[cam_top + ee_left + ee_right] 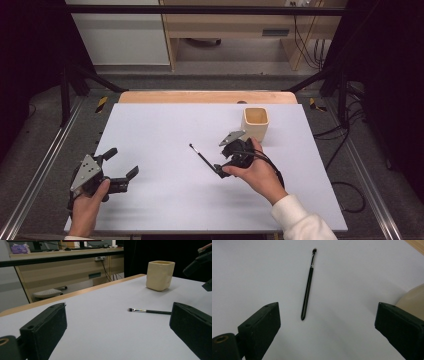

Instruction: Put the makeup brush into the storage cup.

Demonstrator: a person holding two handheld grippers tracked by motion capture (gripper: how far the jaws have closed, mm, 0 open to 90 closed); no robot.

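A thin black brush [204, 158] with a small bristle tip lies flat on the white table [160, 200], right of centre. My right gripper [223, 157] hovers at the brush's near end, open, with nothing between its jaws. From the right gripper view the brush [308, 287] lies just ahead of the right gripper [327, 315], its bristles pointing away. A cream square cup [255, 123] stands upright behind that hand. My left gripper [121, 163] rests open near the table's left front edge; in its view the left gripper [115, 322] frames the brush [150, 311] and the cup [160, 275] farther off.
A wooden strip [207, 96] edges the table's far side. Metal rails [37, 175] run along both sides, with black frame posts [65, 95] and cables [350, 190] on the floor. A wooden desk [235, 30] stands behind. The right gripper [200, 262] shows at the left gripper view's top right.
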